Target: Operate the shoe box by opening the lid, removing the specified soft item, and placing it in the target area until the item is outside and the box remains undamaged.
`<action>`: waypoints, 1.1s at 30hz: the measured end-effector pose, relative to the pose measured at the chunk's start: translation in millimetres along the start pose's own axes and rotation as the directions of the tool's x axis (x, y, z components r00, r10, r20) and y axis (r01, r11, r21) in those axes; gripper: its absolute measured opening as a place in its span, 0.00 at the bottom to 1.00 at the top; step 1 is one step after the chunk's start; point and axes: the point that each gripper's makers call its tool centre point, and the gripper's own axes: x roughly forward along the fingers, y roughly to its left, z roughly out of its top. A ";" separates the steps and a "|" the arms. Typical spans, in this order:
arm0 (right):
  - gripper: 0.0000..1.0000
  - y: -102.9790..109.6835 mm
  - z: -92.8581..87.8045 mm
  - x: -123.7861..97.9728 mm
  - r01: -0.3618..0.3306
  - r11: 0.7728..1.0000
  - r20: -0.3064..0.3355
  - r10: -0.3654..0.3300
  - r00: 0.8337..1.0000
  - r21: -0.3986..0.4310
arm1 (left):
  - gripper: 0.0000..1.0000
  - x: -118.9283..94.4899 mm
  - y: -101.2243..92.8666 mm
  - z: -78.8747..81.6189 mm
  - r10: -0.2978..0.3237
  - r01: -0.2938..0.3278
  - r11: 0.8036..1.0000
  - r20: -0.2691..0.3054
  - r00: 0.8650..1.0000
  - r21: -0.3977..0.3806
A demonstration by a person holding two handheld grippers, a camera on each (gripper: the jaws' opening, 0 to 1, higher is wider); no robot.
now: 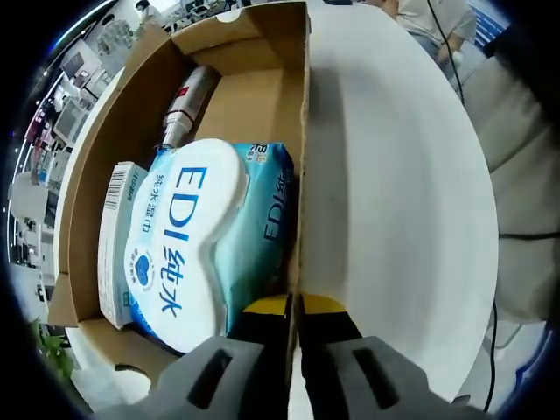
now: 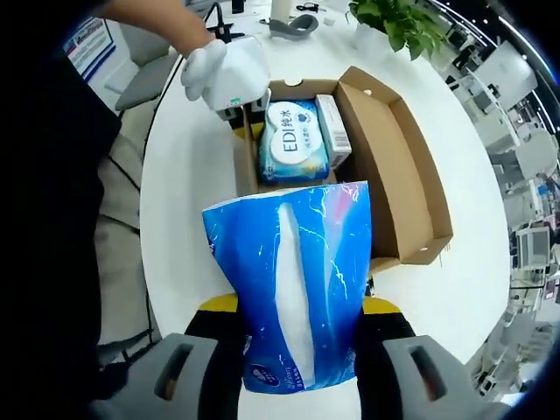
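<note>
My right claw (image 2: 293,328) is clenched on the blue tissue pack (image 2: 293,280) — held up out of the shoe box (image 2: 411,166), above the white table (image 2: 188,210). My left claw (image 1: 293,319) is clamped onto the near wall of the box at its edge. Still inside the box: the EDI wet-wipes pack (image 1: 188,236), a small white carton (image 1: 114,236) against the side wall beside it, and a metallic cylinder (image 1: 188,101) toward the far end.
</note>
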 end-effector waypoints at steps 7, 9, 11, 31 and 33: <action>0.46 1.9 -15.1 0.1 0.007 1.000 -0.010 -0.007 1.000 0.019 | 0.01 -0.3 -0.5 0.4 -0.004 0.004 1.000 0.000 1.000 -0.007; 0.46 2.2 -21.1 1.0 0.011 1.000 -0.023 -0.011 1.000 0.016 | 0.01 0.3 -0.2 0.4 -0.002 0.002 1.000 0.000 1.000 -0.004; 0.46 2.4 -25.9 1.2 0.015 1.000 -0.033 -0.015 0.999 0.015 | 0.01 -0.2 -0.6 0.6 -0.001 0.001 1.000 0.001 1.000 -0.003; 0.46 4.7 -79.2 1.6 0.032 0.998 -0.103 -0.027 0.994 0.046 | 0.01 -0.1 -0.1 -0.5 0.003 -0.003 1.000 0.001 1.000 -0.004; 0.46 6.7 -83.5 2.1 0.028 0.998 -0.105 -0.022 0.994 0.055 | 0.01 -0.2 -0.1 -0.5 0.003 -0.003 1.000 0.001 1.000 -0.004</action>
